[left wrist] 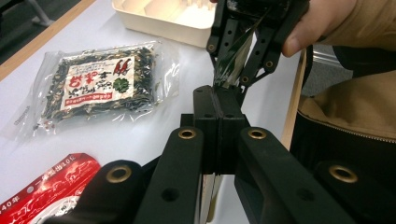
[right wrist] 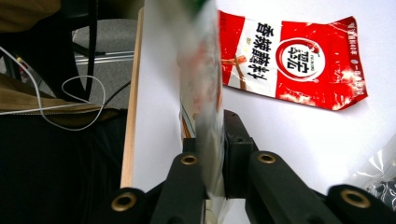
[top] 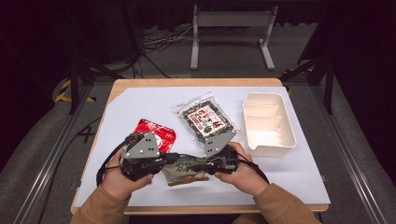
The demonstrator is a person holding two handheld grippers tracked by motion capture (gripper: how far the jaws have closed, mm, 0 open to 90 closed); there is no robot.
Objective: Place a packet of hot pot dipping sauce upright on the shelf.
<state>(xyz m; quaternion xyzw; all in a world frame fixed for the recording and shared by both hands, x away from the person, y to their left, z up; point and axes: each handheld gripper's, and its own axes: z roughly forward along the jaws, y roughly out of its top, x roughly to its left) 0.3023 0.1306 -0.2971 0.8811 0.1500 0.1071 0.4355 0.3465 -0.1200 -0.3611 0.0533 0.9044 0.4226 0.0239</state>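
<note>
Snack pouch [top: 186, 171] held up between both grippers, just above the near edge of the table [top: 299, 172]. Left gripper [top: 173, 158] has its jaws clamped tight on the pouch's left end; in its own view the pads [left wrist: 217, 122] meet with only the thin film between them. Right gripper [top: 198, 166] is pinching the opposite end, jaws closed on the plastic, which rises blurred between them in the right gripper view. Both hands, left hand [top: 122, 179] and right hand [top: 243, 172], are close together, grippers facing each other. Red packet [top: 156, 132] lies flat just behind the left gripper. Seaweed bag [top: 206, 119] sits mid-table, and the white tray [top: 287, 135] rests at the right, well apart.
</note>
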